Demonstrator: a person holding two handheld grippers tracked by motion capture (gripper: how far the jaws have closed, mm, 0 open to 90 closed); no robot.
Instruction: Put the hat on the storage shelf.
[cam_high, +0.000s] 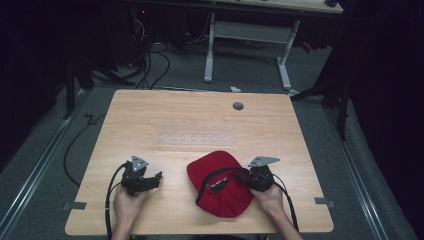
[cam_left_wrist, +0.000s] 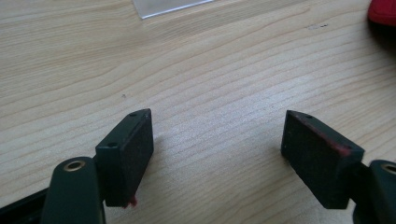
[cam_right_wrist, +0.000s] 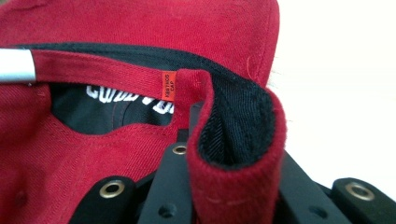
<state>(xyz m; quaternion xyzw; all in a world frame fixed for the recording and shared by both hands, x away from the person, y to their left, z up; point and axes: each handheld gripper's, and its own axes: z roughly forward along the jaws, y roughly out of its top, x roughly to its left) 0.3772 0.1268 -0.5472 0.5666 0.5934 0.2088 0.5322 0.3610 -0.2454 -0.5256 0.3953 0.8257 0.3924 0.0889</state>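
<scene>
right gripper (cam_high: 246, 176) clamping red cap (cam_high: 220, 192) rim

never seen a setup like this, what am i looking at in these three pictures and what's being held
A person sits at a wooden table, holding a hand-operated two-jaw gripper in each hand. The wide picture is from a camera above. The other two come from cameras riding on the grippers, looking along their black jaws. A red cap and a clear plastic sheet lie on the table. The left gripper is open over bare wood, holding nothing. The right gripper is shut on the cap, pinching its folded edge.
</scene>
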